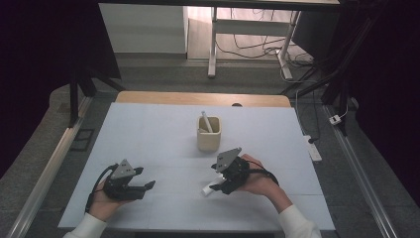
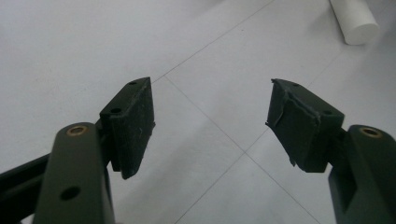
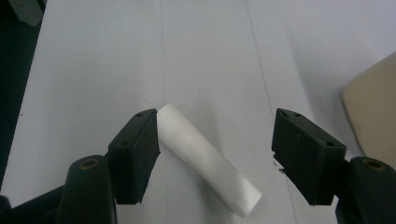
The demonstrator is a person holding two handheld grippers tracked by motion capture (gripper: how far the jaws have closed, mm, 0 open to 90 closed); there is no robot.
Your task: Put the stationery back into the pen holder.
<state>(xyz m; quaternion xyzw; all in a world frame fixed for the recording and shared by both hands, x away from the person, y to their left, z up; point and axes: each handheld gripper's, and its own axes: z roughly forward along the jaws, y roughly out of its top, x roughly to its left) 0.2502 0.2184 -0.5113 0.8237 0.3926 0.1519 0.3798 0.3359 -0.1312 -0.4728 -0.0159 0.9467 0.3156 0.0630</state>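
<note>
Resting at the near left of the white table (image 1: 148,129), the left gripper (image 1: 146,186) lies in the person's left hand (image 1: 101,201) with its jaws spread wide and nothing between them; it looks parked there to leave the middle free for the other hand. Beyond its pads, the left gripper view catches the end of the white tube (image 2: 355,21) lying flat on the tabletop.

Farther in, at the near centre, the right gripper (image 3: 215,149) points down at that same white tube (image 1: 208,189). Its jaws are wide apart and straddle the tube, which lies slantwise on the surface between them, one end just beside the left pad; I cannot tell whether that pad touches it, and the other pad stands well clear. Nothing is gripped yet. The jaws seem set this way so they can close across the tube's width and lift it.

Beyond both hands, toward the middle of the table, stands an upright beige cup (image 1: 209,133). A white stick-like item (image 1: 206,121) leans inside it, poking above the rim, which suggests the tube on the table is bound for the same holder.
</note>
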